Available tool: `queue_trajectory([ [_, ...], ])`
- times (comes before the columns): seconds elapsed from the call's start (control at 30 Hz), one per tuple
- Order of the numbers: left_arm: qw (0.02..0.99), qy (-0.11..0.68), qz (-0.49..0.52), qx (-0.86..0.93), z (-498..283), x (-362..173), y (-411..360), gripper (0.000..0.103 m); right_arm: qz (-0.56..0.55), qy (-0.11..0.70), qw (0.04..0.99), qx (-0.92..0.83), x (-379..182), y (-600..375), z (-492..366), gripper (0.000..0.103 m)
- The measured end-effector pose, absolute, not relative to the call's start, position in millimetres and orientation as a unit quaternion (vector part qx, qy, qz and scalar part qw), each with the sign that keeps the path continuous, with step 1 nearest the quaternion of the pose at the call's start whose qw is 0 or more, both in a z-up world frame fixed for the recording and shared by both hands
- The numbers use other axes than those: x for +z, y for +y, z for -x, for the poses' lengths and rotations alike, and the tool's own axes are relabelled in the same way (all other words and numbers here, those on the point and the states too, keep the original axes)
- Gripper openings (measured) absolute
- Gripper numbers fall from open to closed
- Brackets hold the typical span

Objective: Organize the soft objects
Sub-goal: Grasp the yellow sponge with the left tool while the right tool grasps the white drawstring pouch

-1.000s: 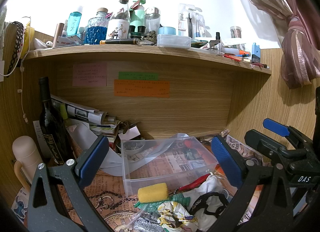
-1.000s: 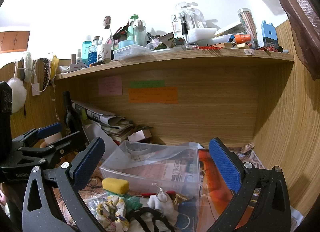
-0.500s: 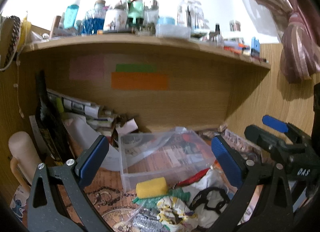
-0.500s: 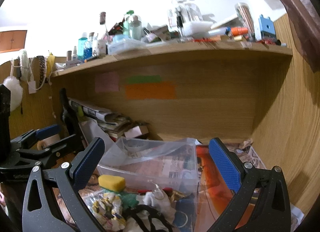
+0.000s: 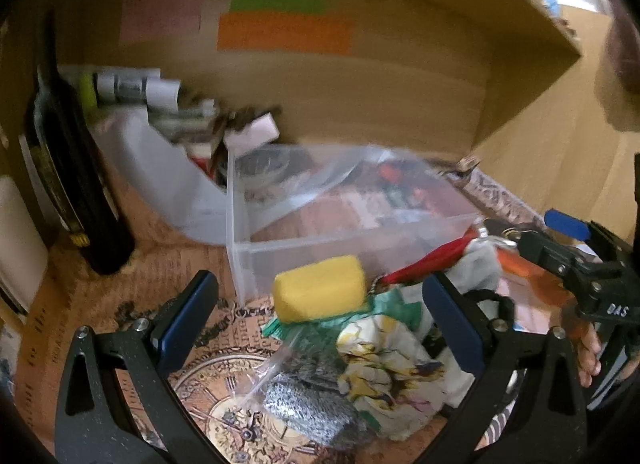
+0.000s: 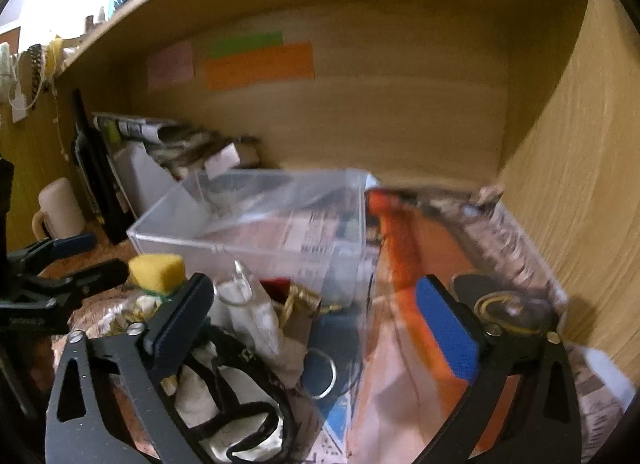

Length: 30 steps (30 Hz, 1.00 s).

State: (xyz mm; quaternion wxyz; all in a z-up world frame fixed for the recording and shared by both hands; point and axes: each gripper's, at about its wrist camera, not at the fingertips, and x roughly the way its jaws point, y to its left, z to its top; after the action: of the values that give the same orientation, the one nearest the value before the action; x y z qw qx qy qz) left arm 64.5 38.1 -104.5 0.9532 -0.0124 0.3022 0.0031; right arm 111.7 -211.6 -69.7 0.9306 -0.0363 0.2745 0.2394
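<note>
Both grippers have their fingers wide apart and hold nothing. In the left wrist view, the left gripper (image 5: 320,316) hangs over a pile of soft things: a yellow sponge (image 5: 320,288) sits between the fingers near their tips, and a flowery cloth (image 5: 384,360) lies closer in, by the right finger. This view alone shows a shiny gray scrubber (image 5: 308,412) in a thin bag, low between the fingers. The clear plastic box (image 5: 304,232) stands just past the sponge. In the right wrist view, the right gripper (image 6: 316,324) hangs beside the box (image 6: 256,224). Here the sponge (image 6: 158,268) is outside the left finger. Only this view shows a white cloth with a black strap (image 6: 240,396) next to the left finger, and a metal ring (image 6: 320,374) between the fingers.
</note>
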Motion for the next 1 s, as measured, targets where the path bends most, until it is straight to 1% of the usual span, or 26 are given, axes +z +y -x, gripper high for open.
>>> queue_trajectory([
  [0.07, 0.949, 0.315, 0.022, 0.007, -73.1, -111.7, 42.7, 0.091, 0.031, 0.285, 0.924, 0.252, -75.3, -209.0, -115.2, 0.092],
  [0.13, 0.944, 0.33, 0.029, 0.011, -81.5, -120.7, 44.7, 0.086, 0.028, 0.296, 0.917, 0.264, -80.1, -205.2, -117.7, 0.089],
  [0.2, 0.94, 0.34, 0.03, 0.011, -86.5, -128.0, 45.0, 0.085, 0.029, 0.305, 0.911, 0.276, -84.9, -201.8, -117.7, 0.084],
  [0.27, 0.935, 0.352, 0.035, 0.01, -88.5, -134.2, 42.9, 0.08, 0.031, 0.313, 0.906, 0.283, -90.5, -198.5, -117.5, 0.073],
  [0.3, 0.934, 0.356, 0.038, 0.01, -89.5, -136.7, 42.7, 0.078, 0.032, 0.316, 0.905, 0.284, -92.2, -196.5, -118.0, 0.071],
  [0.37, 0.93, 0.365, 0.047, 0.007, -91.9, -143.1, 43.7, 0.07, 0.028, 0.318, 0.903, 0.288, -94.7, -196.4, -118.5, 0.059],
  [0.4, 0.927, 0.37, 0.06, 0.001, -94.2, -144.9, 42.5, 0.068, 0.026, 0.321, 0.9, 0.293, -95.4, -196.5, -118.9, 0.057],
  [0.43, 0.926, 0.373, 0.067, -0.002, -94.5, -146.0, 41.5, 0.063, 0.024, 0.323, 0.898, 0.298, -96.4, -196.8, -118.6, 0.053],
  [0.47, 0.925, 0.374, 0.069, -0.005, -93.7, -147.4, 41.3, 0.061, 0.025, 0.325, 0.896, 0.3, -97.2, -195.4, -118.5, 0.048],
  [0.5, 0.925, 0.374, 0.07, -0.006, -93.1, -148.1, 40.0, 0.061, 0.028, 0.328, 0.894, 0.303, -98.3, -193.7, -118.1, 0.045],
  [0.57, 0.925, 0.371, 0.08, -0.011, -91.8, -147.8, 35.4, 0.06, 0.034, 0.335, 0.889, 0.31, -101.0, -190.7, -116.3, 0.034],
  [0.63, 0.926, 0.369, 0.083, -0.014, -89.7, -146.1, 32.6, 0.059, 0.037, 0.336, 0.887, 0.315, -102.4, -189.0, -113.9, 0.028],
  [0.77, 0.93, 0.36, 0.075, -0.014, -80.7, -140.9, 30.0, 0.058, 0.043, 0.331, 0.889, 0.314, -100.0, -187.8, -108.5, 0.023],
  [0.9, 0.936, 0.346, 0.063, -0.012, -71.1, -131.7, 27.0, 0.058, 0.059, 0.324, 0.892, 0.309, -97.3, -185.7, -103.6, 0.023],
  [0.93, 0.937, 0.343, 0.061, -0.012, -68.9, -129.3, 26.1, 0.058, 0.061, 0.323, 0.894, 0.303, -96.3, -186.2, -102.6, 0.025],
  [0.97, 0.939, 0.339, 0.059, -0.012, -66.8, -126.5, 25.5, 0.058, 0.06, 0.324, 0.895, 0.3, -94.8, -187.5, -102.3, 0.03],
  [1.0, 0.94, 0.335, 0.057, -0.012, -64.4, -123.0, 24.9, 0.058, 0.056, 0.322, 0.895, 0.303, -92.8, -189.1, -101.7, 0.032],
])
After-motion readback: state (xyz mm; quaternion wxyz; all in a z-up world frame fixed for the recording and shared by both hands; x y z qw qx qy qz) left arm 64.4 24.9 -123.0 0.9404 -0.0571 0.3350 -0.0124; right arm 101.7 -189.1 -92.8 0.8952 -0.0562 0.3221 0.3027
